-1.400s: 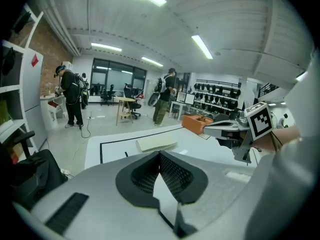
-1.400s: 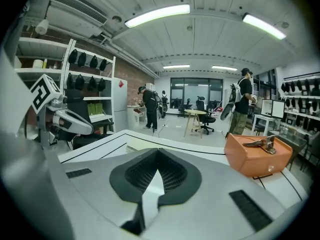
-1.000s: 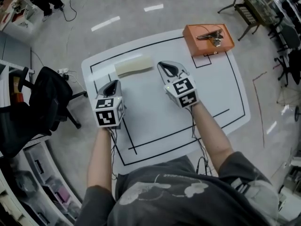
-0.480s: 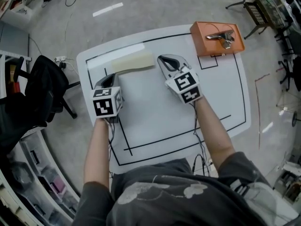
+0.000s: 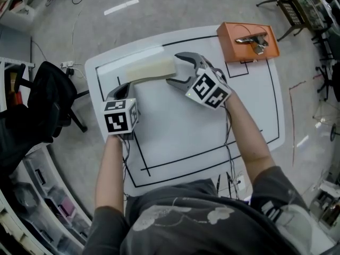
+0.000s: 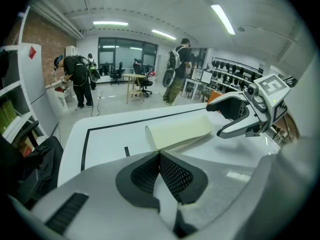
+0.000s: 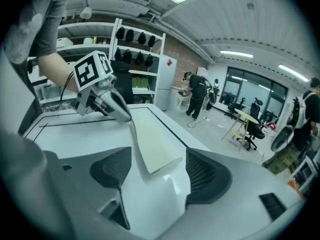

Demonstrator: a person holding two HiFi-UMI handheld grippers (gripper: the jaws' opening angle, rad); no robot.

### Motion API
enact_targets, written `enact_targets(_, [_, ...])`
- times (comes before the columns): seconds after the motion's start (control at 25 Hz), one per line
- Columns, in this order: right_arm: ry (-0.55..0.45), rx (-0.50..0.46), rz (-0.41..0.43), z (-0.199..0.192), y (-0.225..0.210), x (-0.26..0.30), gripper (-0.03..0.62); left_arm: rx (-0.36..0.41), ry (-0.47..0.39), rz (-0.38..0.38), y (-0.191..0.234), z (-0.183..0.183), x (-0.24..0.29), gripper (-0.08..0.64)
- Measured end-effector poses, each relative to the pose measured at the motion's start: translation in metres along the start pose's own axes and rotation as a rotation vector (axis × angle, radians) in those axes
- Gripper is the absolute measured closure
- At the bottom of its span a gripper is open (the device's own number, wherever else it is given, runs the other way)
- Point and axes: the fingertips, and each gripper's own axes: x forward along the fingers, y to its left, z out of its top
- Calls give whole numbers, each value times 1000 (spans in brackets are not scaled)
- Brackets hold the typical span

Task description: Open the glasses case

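A cream glasses case (image 5: 150, 69) lies closed at the far left of the white table (image 5: 255, 105). My right gripper (image 5: 178, 69) is at the case's right end with its jaws opening wide. In the right gripper view the case's end (image 7: 150, 139) sits between the spread jaws of the right gripper (image 7: 157, 169), and the pads stand off it. My left gripper (image 5: 121, 90) is shut just in front of the case's left end. In the left gripper view its pads meet at the left gripper's tip (image 6: 160, 156), with the case (image 6: 180, 132) right behind and the right gripper (image 6: 235, 120) beyond.
An orange box (image 5: 247, 40) with a metal object on top sits at the table's far right corner. Black lines mark the tabletop. A black office chair (image 5: 48, 105) stands left of the table. People stand far off across the room (image 6: 75, 79).
My right gripper has moved left to the case's right end, rolled over, and gone from shut to wide open. My left gripper has hardly moved in the last half second.
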Motion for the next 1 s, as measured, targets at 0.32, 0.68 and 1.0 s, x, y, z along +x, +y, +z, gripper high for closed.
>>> enact_targets(0.32, [73,-141,47,-10,-2,19,319,-11,4,-7,0,0,1,558])
enact_targets(0.68, [87,-75,130,-3,-6,14,340,-12,3,-4,1,-1,1,558])
enact_targets(1.0, [-3,11,104,20,-20,7,412,-3,15,-22,-7,-4,3,558])
